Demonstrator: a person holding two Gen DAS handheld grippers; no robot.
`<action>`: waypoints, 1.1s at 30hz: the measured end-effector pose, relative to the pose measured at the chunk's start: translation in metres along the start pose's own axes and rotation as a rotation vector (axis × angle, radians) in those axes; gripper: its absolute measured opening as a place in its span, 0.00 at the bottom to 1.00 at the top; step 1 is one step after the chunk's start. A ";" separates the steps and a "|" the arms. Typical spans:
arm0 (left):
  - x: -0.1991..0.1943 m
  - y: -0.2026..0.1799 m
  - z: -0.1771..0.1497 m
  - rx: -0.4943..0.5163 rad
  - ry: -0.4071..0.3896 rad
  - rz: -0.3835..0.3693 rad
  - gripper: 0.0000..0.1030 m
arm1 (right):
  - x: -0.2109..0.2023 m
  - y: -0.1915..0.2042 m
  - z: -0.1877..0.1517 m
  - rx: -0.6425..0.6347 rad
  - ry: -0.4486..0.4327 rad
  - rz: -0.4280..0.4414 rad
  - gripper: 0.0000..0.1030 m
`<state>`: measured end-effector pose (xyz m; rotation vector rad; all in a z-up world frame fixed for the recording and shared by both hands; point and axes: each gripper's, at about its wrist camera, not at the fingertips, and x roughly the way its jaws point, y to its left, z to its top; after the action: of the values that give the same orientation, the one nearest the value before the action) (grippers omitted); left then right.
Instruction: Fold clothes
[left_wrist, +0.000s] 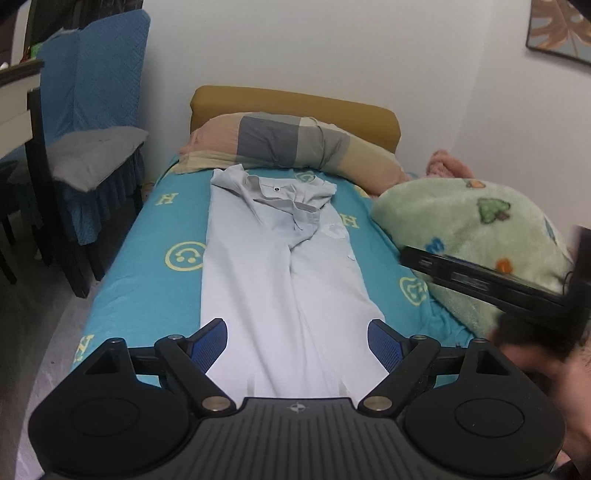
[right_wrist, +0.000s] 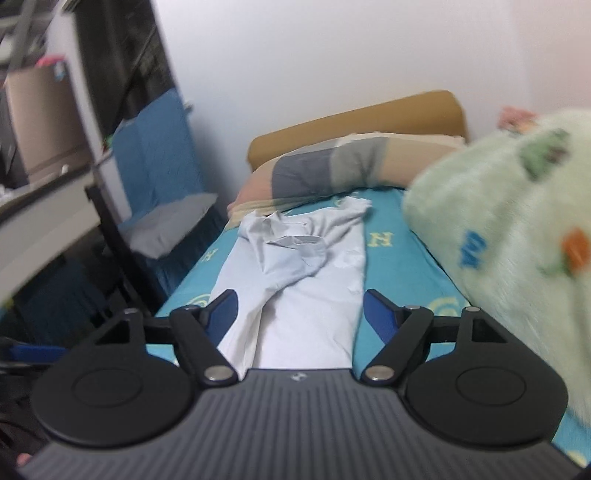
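Pale grey-blue trousers (left_wrist: 280, 266) (right_wrist: 306, 295) lie lengthwise on the turquoise bed sheet (left_wrist: 147, 229) (right_wrist: 399, 258), legs flat and side by side. The rumpled waistband with its dark button (left_wrist: 276, 188) is at the far end, by the pillow. My left gripper (left_wrist: 297, 332) hovers open over the near leg ends, nothing between its blue pads (left_wrist: 212, 345). In its own blurred, tilted view my right gripper (right_wrist: 299, 299) is open above the trousers, empty. Its black body (left_wrist: 480, 284) shows at the right of the left wrist view, held by a hand (left_wrist: 554, 373).
A patchwork pillow (left_wrist: 288, 144) (right_wrist: 332, 170) and tan headboard (left_wrist: 295, 107) close the far end. A bulky green fleece blanket (left_wrist: 480, 221) (right_wrist: 517, 221) fills the bed's right side. Blue-covered chairs (left_wrist: 92, 110) (right_wrist: 155, 147) and a table stand left of the bed.
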<state>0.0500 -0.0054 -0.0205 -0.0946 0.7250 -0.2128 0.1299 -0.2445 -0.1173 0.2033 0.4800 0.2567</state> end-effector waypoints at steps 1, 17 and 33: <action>0.000 0.003 -0.001 -0.009 -0.005 -0.006 0.82 | 0.014 0.004 0.004 -0.040 0.011 -0.024 0.75; 0.070 0.055 0.005 -0.081 -0.042 0.181 0.80 | 0.270 0.082 0.052 -0.526 0.254 -0.117 0.68; 0.103 0.096 0.001 -0.237 -0.012 0.287 0.78 | 0.368 0.073 0.046 -0.487 0.161 -0.176 0.08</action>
<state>0.1405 0.0645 -0.1019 -0.2157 0.7412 0.1482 0.4531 -0.0748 -0.2165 -0.3356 0.5769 0.2116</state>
